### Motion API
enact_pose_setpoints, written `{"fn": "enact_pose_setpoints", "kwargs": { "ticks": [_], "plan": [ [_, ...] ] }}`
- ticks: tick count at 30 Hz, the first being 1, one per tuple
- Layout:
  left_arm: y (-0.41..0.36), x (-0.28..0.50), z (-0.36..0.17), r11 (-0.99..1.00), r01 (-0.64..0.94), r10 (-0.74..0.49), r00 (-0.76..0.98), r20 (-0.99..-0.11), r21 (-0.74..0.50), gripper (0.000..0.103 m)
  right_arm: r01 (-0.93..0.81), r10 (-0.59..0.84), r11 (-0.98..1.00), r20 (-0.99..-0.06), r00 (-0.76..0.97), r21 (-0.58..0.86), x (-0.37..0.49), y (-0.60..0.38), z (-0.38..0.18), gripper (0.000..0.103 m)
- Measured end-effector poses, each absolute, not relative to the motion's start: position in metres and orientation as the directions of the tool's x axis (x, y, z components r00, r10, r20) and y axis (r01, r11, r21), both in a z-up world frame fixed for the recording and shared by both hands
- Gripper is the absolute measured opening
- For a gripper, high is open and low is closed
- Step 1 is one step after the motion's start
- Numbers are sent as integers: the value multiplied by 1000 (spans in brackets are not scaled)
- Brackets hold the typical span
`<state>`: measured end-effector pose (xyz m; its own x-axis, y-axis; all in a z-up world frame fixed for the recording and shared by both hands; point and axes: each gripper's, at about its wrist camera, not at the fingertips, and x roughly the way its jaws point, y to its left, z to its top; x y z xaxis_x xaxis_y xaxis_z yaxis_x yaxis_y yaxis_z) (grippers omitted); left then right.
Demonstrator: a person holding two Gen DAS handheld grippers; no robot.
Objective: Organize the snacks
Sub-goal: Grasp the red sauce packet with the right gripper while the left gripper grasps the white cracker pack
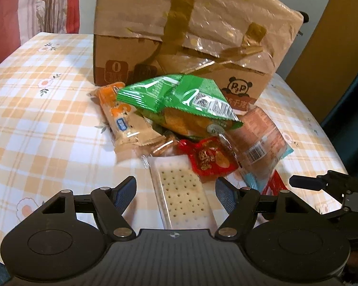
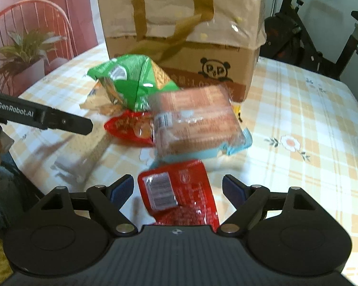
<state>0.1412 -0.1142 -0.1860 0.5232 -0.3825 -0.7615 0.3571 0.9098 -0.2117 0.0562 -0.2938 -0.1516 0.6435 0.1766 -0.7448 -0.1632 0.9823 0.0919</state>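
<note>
A pile of snacks lies before a cardboard box (image 1: 179, 47) on the checked tablecloth. My left gripper (image 1: 175, 190) is open, its fingers on either side of a white cracker pack (image 1: 181, 195). Behind that lie a green chip bag (image 1: 179, 97), an orange-and-beige bar (image 1: 124, 119), a small red packet (image 1: 210, 159) and a pink sausage pack (image 1: 262, 143). My right gripper (image 2: 177, 188) is open over a red sachet (image 2: 179, 193). Beyond it are the pink pack (image 2: 193, 121), the green bag (image 2: 133, 83) and the box (image 2: 179, 23).
The box is draped with clear plastic and tape. The right gripper's finger (image 1: 307, 182) shows at the left view's right edge; the left gripper's finger (image 2: 59, 119) reaches in from the right view's left. A potted plant (image 2: 19, 57) and exercise bike (image 2: 310, 23) stand beyond the table.
</note>
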Motion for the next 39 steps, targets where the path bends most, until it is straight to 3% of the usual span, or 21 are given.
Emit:
{"fn": "enact_pose_setpoints", "kwargs": {
  "ticks": [13, 18, 20, 30, 39],
  "plan": [
    [-130, 142, -203, 897, 401, -374, 469, -800, -184, 75, -179, 155, 982, -779, 607, 56, 53, -290, -160, 85],
    [-132, 141, -205, 895, 415, -367, 476, -799, -164, 74, -188, 154, 981, -772, 616, 46, 52, -287, -159, 71],
    [-132, 140, -203, 899, 417, -349, 489, -799, -138, 54, -200, 164, 979, -771, 615, 49, 52, -285, -159, 68],
    [-119, 138, -194, 903, 399, -364, 517, -775, -157, 53, -219, 185, 974, -751, 634, 55, 49, -278, -151, 49],
    [-112, 137, -190, 912, 369, -364, 532, -765, -177, 52, -227, 195, 972, -743, 640, 59, 48, -275, -146, 45]
  ]
}}
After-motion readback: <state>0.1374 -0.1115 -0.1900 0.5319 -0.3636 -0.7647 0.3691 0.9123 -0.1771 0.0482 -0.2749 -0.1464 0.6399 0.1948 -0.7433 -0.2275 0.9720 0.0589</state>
